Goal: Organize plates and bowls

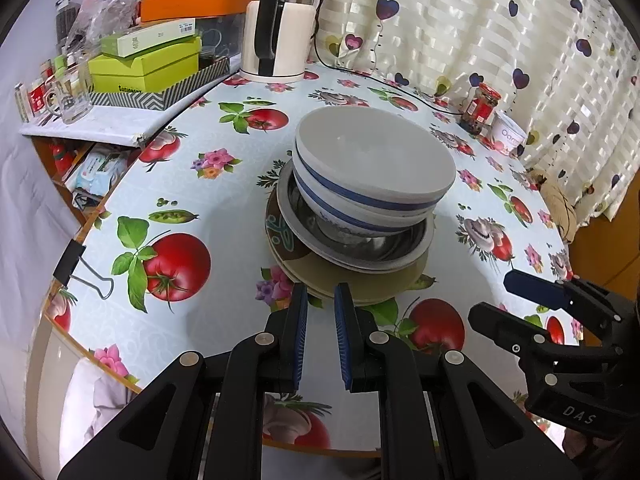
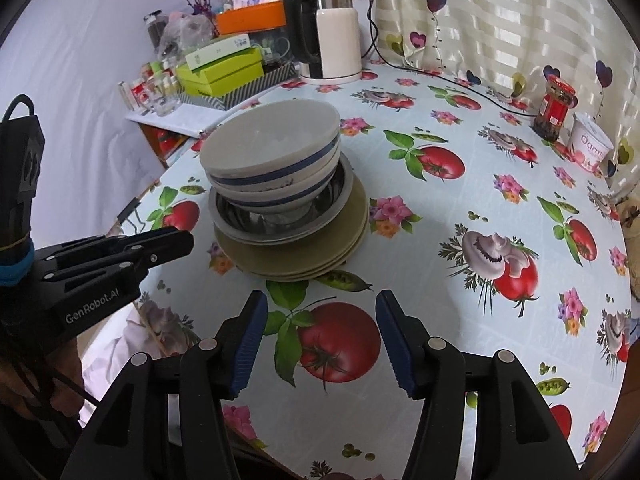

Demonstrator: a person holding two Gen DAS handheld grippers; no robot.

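A stack of dishes stands mid-table on the tomato-print cloth. Two white bowls with blue stripes (image 1: 372, 160) (image 2: 272, 144) nest on top. Under them sits a steel bowl with a pale rim (image 1: 368, 240) (image 2: 280, 216), and beneath that lie several tan plates (image 1: 360, 284) (image 2: 296, 256). My left gripper (image 1: 322, 294) is shut and empty, its tips just in front of the plates' near edge. My right gripper (image 2: 320, 300) is open with nothing between its fingers, a short way before the stack. Each gripper shows in the other's view: the right (image 1: 500, 300), the left (image 2: 184, 240).
A white kettle (image 1: 276, 40) (image 2: 332, 36) stands at the back. A red jar (image 2: 556, 108) and a white tub (image 2: 592, 144) sit by the heart-print curtain. Boxes (image 1: 144, 68) crowd a shelf on the left. A binder clip (image 1: 70, 264) grips the table's left edge.
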